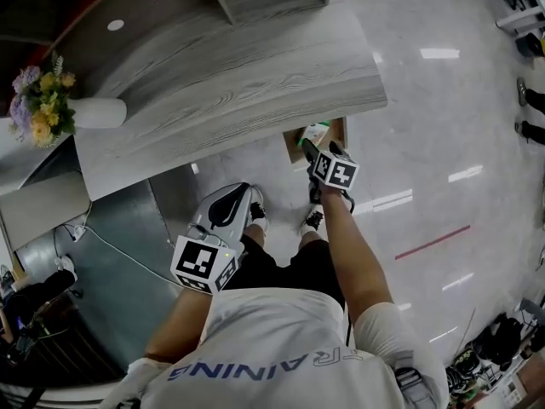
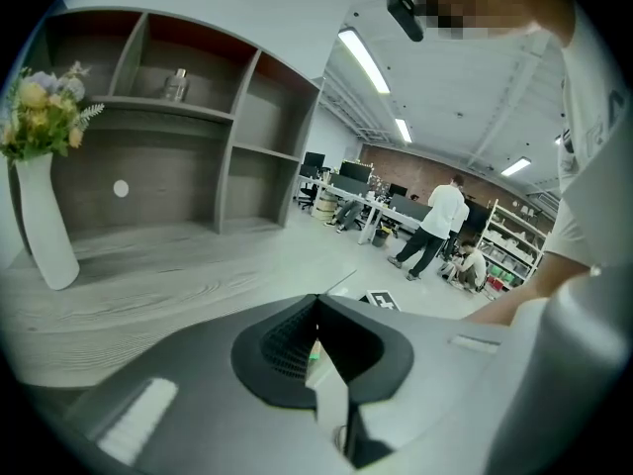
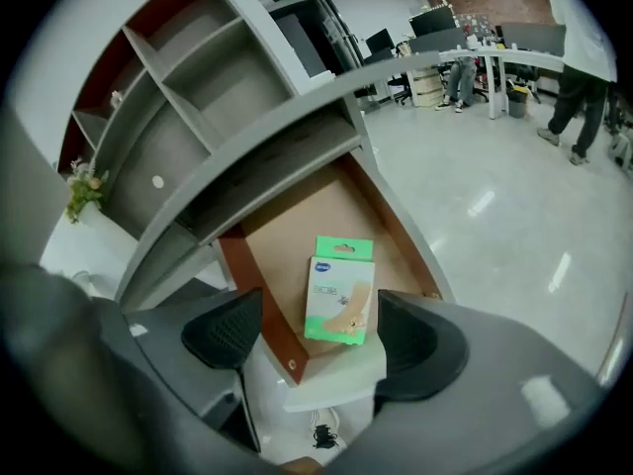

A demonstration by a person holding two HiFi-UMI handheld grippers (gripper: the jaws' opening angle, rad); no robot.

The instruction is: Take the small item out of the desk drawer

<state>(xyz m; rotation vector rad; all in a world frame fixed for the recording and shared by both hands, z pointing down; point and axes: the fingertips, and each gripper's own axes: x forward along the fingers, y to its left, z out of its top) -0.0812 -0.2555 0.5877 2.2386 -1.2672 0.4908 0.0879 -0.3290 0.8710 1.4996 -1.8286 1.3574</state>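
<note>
The desk is pale grey with a streaky wood grain. The drawer has a tan bottom, reddish-brown walls and a white front. The packet is white and cream with bright green bands at top and bottom, a small blue oval, and what seems a skin-toned picture. The left gripper and the right gripper are light grey with black ribbed pads; their cubes bear black-and-white square markers. The vase is white, and the flowers are yellow and lilac. The floor is glossy light grey with one red stripe. The shirt is white with blue lettering.
</note>
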